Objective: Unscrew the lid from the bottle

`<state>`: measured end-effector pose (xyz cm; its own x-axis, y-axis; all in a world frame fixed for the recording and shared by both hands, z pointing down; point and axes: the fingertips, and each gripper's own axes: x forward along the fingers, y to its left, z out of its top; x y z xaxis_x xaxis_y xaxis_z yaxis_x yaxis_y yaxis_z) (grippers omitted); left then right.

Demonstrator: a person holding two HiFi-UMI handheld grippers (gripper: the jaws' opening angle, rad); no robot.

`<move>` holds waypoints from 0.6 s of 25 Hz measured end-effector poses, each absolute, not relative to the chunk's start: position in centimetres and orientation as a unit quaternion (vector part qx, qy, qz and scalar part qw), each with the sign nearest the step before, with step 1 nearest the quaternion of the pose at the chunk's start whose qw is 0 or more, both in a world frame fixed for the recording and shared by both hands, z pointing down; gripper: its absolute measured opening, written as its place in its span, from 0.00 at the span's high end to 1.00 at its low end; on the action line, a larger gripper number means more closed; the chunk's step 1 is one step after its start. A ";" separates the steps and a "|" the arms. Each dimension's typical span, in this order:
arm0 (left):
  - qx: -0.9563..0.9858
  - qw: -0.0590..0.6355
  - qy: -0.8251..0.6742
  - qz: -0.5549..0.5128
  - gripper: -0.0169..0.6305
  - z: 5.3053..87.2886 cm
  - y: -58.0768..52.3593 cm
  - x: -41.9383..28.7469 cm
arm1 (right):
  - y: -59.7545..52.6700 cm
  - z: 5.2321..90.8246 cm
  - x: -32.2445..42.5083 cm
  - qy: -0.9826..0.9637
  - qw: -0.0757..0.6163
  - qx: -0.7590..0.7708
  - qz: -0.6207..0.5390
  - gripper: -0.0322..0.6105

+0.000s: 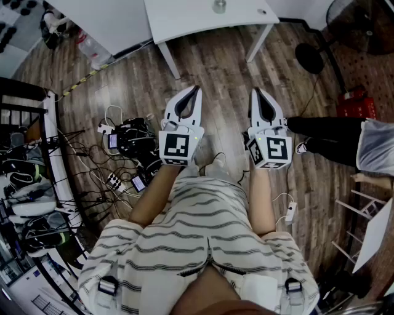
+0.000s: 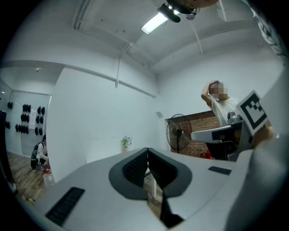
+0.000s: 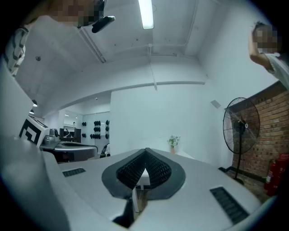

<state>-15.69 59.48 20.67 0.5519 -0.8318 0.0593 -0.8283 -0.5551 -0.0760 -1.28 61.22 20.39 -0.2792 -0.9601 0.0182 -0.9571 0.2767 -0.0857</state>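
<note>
**A:** Striped shorts (image 1: 203,246) sit closest, filling the bottom of the head view, with both forearms reaching forward from them.

**B:** And the tools?

**A:** Side by side over the wooden floor (image 1: 215,61) are the left hand-held gripper (image 1: 197,90) and the right hand-held gripper (image 1: 255,91). Both point level towards the white counter (image 1: 184,21).

**B:** Open or closed?

**A:** Both closed. Each gripper view shows the ribbed pads meeting at the tip, with nothing between them.

**B:** Where's the bottle?

**A:** I see a small round thing near the counter's far edge, seen from above. That seems to be the bottle (image 1: 219,6). It's well apart from both hand-held grippers, and too small to tell whether the lid is on.

**B:** Anything else around?

**A:** A tangle of cables (image 1: 126,144) lies on the floor to the left. A fan (image 3: 241,128) stands by a brick wall on the right. Another person's legs (image 1: 323,138) are just beside the right hand-held gripper.
</note>
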 end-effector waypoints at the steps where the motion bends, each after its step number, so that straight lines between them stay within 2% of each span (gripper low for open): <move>1: -0.880 0.020 0.472 -0.044 0.98 20.6 59.4 -15.4 | 61.2 20.3 -0.9 0.799 0.020 -0.600 -0.037 0.94; 8: -0.874 0.019 0.484 -0.046 0.98 20.6 59.0 -12.3 | 60.6 19.5 1.8 0.809 0.043 -0.586 -0.037 0.94; 15: -0.870 0.020 0.491 -0.047 0.98 21.5 58.4 -9.0 | 59.3 20.1 4.3 0.816 0.029 -0.576 -0.023 0.94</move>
